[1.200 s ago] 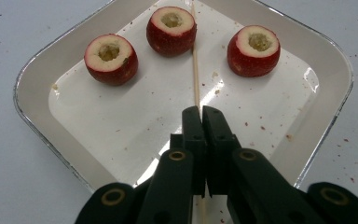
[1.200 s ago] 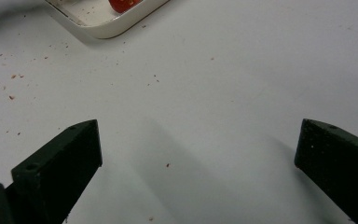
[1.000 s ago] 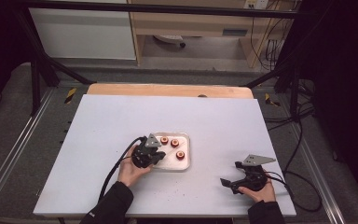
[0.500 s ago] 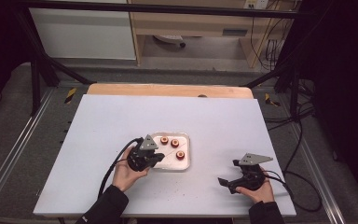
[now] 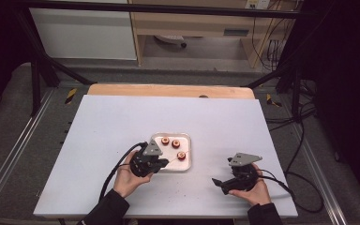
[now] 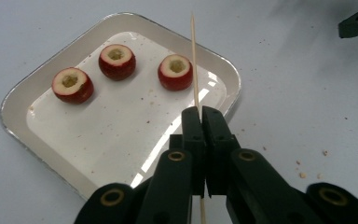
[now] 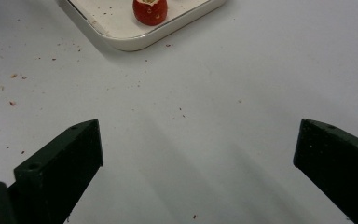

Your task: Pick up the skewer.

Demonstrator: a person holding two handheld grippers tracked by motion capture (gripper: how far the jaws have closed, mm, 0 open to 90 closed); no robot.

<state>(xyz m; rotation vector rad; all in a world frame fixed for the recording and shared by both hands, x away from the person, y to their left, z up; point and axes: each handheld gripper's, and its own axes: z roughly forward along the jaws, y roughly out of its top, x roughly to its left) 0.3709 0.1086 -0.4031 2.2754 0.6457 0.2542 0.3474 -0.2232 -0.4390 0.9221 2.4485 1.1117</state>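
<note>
Left gripper view, thin pale wooden skewer (image 6: pixel 195 60), straight, pointed tip

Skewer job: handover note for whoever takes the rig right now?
Left tongs: shut on the thin wooden skewer, its tip over the white rounded-square tray.
Right tongs: open, empty, over bare table off the tray's corner.
Three red cored fruit pieces sit loose in the tray, cut side up.
Done: skewer picked up.
Left: none threaded yet; probably all three.
</note>
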